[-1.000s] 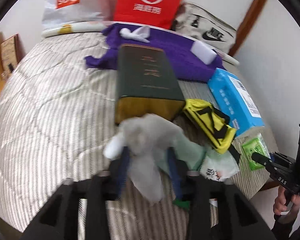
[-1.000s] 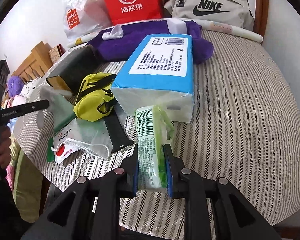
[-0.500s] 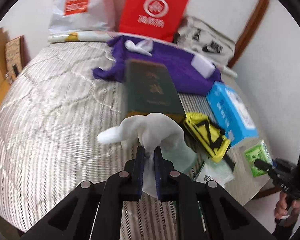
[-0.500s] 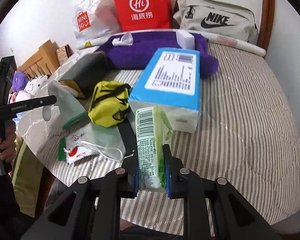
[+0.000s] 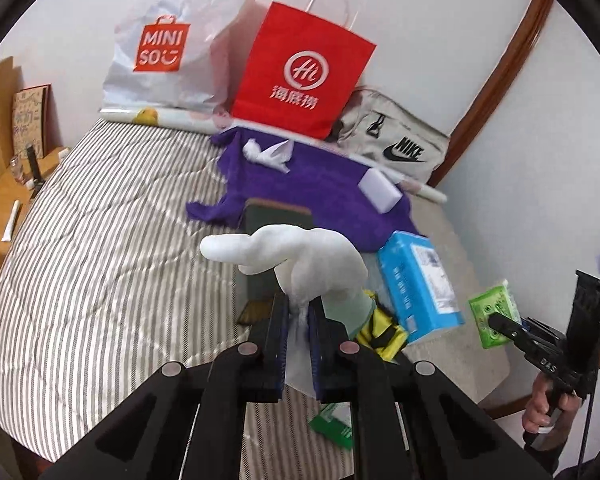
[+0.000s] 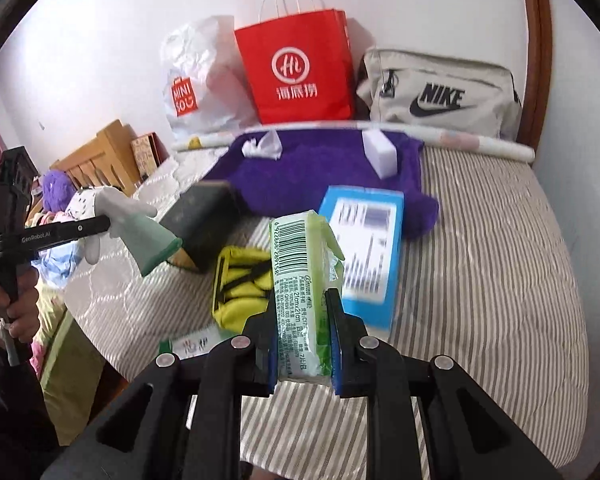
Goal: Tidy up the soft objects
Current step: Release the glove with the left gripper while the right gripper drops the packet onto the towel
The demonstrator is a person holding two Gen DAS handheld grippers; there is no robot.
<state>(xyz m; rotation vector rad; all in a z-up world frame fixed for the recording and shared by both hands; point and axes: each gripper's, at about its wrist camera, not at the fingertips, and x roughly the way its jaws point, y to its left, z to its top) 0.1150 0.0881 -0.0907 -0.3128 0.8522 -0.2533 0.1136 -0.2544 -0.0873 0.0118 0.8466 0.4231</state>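
Tissue pack (image 6: 302, 300), barcoded, pinched by right hand-held gripper (image 6: 302, 344); left hand-held gripper (image 5: 298, 328) pinches glove (image 5: 300, 260).

home bedroom, striped bed (image 6: 500, 248), headboard (image 6: 100, 152)

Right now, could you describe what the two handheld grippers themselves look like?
Both the left gripper and right gripper are matte black, angular frames with round silver bolt heads and blue-padded fingers. Seen from the side, one finger reads "GenRobot.AI" in white.
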